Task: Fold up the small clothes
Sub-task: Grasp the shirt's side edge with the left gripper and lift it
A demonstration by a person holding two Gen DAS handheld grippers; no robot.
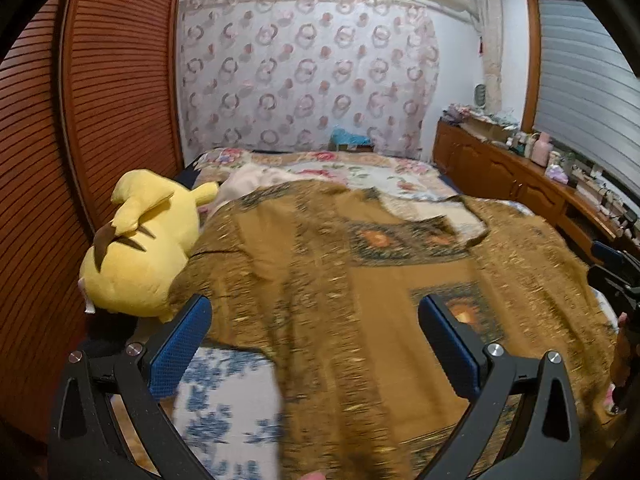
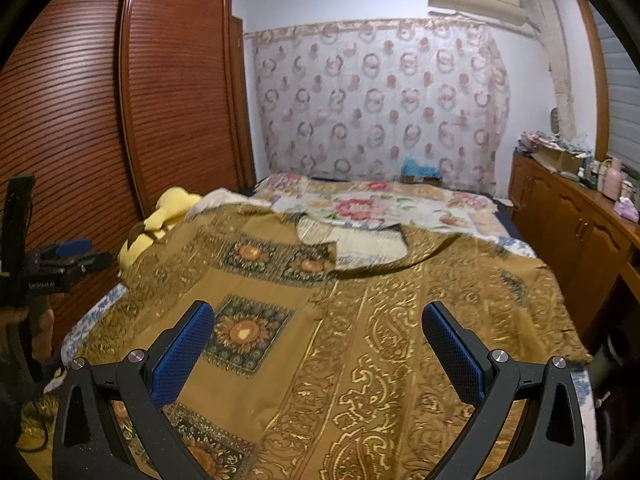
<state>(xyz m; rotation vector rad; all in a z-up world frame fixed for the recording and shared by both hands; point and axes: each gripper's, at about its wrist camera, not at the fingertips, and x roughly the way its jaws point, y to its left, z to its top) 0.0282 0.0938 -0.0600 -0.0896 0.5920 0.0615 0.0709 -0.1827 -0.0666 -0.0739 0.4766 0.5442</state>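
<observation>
A brown and gold patterned garment lies spread flat on the bed, its neckline toward the far end; it also fills the right wrist view. My left gripper is open and empty, held above the garment's left part near its near-left edge. My right gripper is open and empty above the garment's near middle. The left gripper shows at the left edge of the right wrist view. The left wrist view is blurred by motion.
A yellow plush toy lies at the bed's left edge beside the louvred wooden wardrobe. A floral quilt covers the far bed. A wooden sideboard with several small items stands at the right.
</observation>
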